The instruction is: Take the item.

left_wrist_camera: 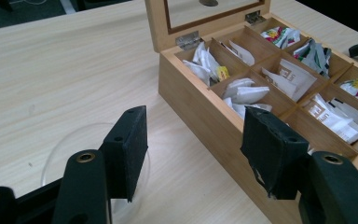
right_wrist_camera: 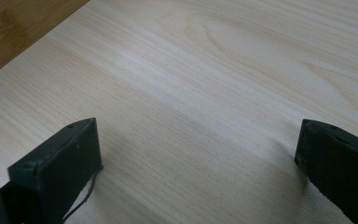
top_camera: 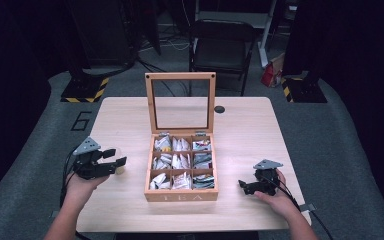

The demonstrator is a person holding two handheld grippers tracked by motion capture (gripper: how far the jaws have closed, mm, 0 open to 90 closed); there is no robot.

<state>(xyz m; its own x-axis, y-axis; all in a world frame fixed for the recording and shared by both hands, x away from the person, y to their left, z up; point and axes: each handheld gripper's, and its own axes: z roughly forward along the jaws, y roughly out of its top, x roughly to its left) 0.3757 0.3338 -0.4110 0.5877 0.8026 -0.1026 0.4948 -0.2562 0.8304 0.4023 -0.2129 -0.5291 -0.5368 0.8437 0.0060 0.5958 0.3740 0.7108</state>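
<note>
Wooden tea box [top_camera: 181, 195] stands open, sachets untouched – left gripper [left_wrist_camera: 193, 154] gapes at nine o'clock over a clear glass cup [left_wrist_camera: 56, 154], right gripper [right_wrist_camera: 200, 163] wide at three o'clock, both empty

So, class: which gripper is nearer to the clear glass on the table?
Left. The left gripper stands right at the clear glass, which lies beneath its open jaws in the left gripper view. The right gripper rests beyond the tea box, on the table's far side.

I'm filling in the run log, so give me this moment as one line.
tea box: lid open, sachets inside | left gripper: open, over clear glass | right gripper: open, empty, above table
</note>
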